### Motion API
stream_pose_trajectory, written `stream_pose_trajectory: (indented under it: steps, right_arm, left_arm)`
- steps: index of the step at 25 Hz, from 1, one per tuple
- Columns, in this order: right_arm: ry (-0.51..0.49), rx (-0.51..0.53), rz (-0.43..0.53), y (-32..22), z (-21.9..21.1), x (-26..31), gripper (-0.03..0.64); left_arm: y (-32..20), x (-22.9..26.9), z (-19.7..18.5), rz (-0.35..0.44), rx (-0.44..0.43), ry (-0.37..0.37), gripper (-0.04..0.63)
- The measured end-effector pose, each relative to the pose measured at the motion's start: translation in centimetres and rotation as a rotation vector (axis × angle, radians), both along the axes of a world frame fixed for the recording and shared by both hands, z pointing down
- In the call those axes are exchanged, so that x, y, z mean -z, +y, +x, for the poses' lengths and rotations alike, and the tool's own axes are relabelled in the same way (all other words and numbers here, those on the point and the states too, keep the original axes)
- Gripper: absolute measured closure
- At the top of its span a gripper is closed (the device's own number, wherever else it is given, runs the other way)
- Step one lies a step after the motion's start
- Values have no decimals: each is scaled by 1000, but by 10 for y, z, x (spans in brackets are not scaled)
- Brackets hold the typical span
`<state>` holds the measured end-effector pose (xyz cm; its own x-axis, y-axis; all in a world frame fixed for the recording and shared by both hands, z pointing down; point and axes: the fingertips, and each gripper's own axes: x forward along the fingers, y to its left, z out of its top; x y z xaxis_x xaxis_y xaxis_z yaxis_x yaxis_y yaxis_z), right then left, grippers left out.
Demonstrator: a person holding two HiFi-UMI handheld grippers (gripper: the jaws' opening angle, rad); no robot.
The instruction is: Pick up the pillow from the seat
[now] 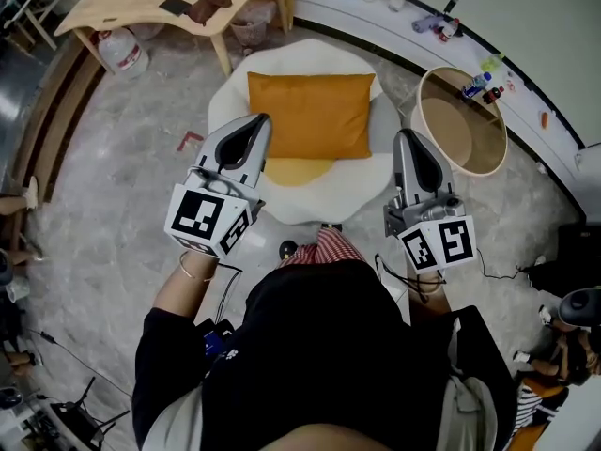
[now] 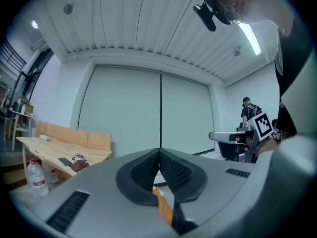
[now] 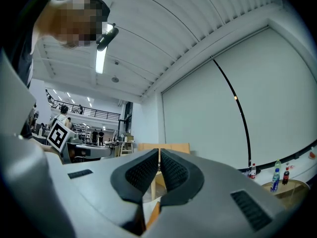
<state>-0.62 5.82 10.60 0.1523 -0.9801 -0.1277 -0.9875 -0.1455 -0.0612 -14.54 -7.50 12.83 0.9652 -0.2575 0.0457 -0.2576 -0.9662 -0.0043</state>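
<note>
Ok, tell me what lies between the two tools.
In the head view, the orange pillow on the white seat lies between the left tool and right tool.

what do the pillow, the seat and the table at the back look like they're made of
pillow: orange woven fabric, matte, with softly puffed edges.
seat: white upholstery, probably a plush fabric; matte, with a rounded, padded rim.
table: light wood or wood veneer; pale tan top, smooth finish.

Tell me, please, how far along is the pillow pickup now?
Nothing done yet: the orange pillow lies on the white seat. In hand: the left gripper and right gripper hover near it, both shut and empty. Remaining: open the jaws, grasp the pillow, lift it.
</note>
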Motion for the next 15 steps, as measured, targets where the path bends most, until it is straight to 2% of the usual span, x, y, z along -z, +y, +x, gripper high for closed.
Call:
stream_pose_trajectory:
  steps: [8, 15]
  right_arm:
    - [3, 6, 2, 2, 6, -4, 594]
    - [-3, 24, 0, -9, 29, -8, 594]
  left_arm:
    - [2, -3, 1, 3, 13, -3, 586]
    - [-9, -6, 18, -9, 32, -12, 586]
